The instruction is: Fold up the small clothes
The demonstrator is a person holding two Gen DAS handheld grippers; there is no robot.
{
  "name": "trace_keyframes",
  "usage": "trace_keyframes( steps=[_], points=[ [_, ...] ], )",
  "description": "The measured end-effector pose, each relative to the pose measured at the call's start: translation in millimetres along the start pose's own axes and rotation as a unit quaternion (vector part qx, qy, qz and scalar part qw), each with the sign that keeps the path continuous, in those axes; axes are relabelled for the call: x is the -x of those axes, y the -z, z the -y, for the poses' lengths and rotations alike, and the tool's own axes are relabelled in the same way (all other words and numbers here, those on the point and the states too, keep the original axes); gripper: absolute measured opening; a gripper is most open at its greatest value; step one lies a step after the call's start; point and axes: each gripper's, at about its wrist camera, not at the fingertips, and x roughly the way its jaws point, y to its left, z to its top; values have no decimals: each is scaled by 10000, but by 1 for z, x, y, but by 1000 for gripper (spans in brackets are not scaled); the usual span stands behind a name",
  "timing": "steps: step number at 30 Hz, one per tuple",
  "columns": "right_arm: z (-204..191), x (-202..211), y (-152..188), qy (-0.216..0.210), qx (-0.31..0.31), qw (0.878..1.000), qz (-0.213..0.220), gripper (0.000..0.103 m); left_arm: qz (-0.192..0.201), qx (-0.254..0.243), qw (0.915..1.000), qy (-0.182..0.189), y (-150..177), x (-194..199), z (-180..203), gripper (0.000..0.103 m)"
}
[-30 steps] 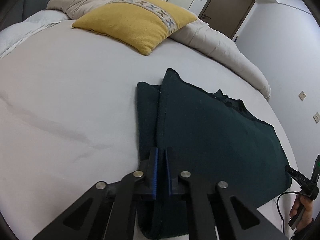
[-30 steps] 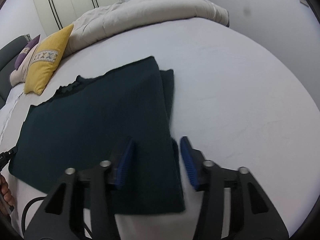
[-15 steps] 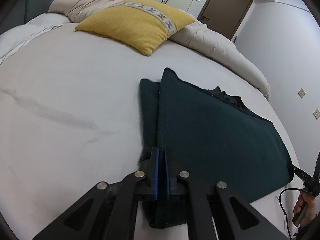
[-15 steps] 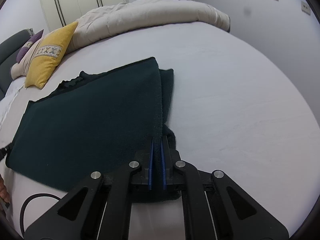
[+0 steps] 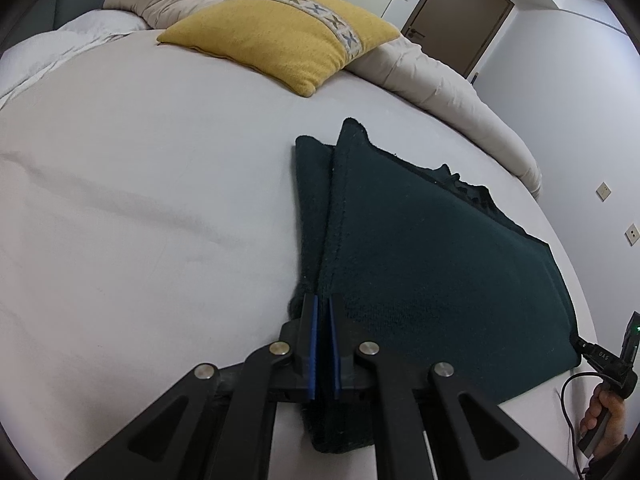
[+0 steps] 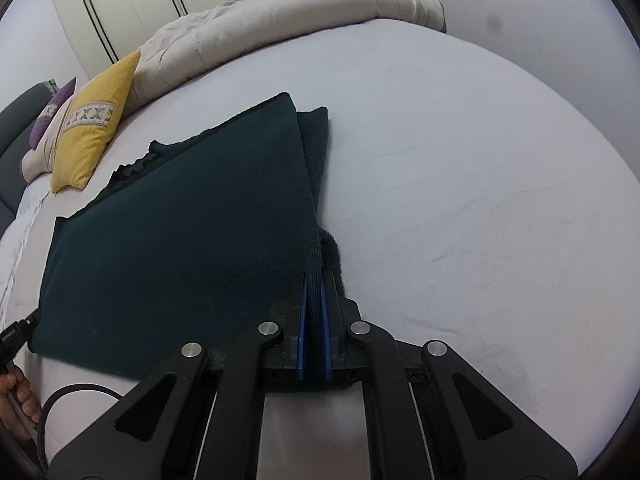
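Dark green knit, the garment (image 5: 420, 264) lies flat on the bed (image 5: 160, 200), mid-frame to lower right in the left view. The left gripper (image 5: 322, 344), at bottom centre, is clamped on its near left corner; in the right view the right gripper (image 6: 314, 320), bottom centre, has just closed and now pinches the near right corner. Both bites look shallow. If the lift is uneven, a corner could slip, or the narrow side flap underneath could drag and skew the fold.
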Motion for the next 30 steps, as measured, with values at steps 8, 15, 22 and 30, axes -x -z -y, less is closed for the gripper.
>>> trace_keyframes(
  steps=[8, 15, 22, 30],
  points=[
    [-2, -2, -6, -19, 62, 9997, -254, 8, -278, 57, 9995, 123, -2, 1, -1, 12],
    [-19, 38, -37, 100, -29, 9986, 520, 45, 582, -684, 9947, -504, -37, 35, 44, 39],
    [-125, -36, -83, -1901, 548, 9802, -79, 45, 743, -1310, 9877, -418, -77, -30, 114, 42],
    [-130, -159, -115, -2265, -559, 9686, -859, 21, 187, -768, 9967, -177, -82, -107, 84, 47]
  ],
)
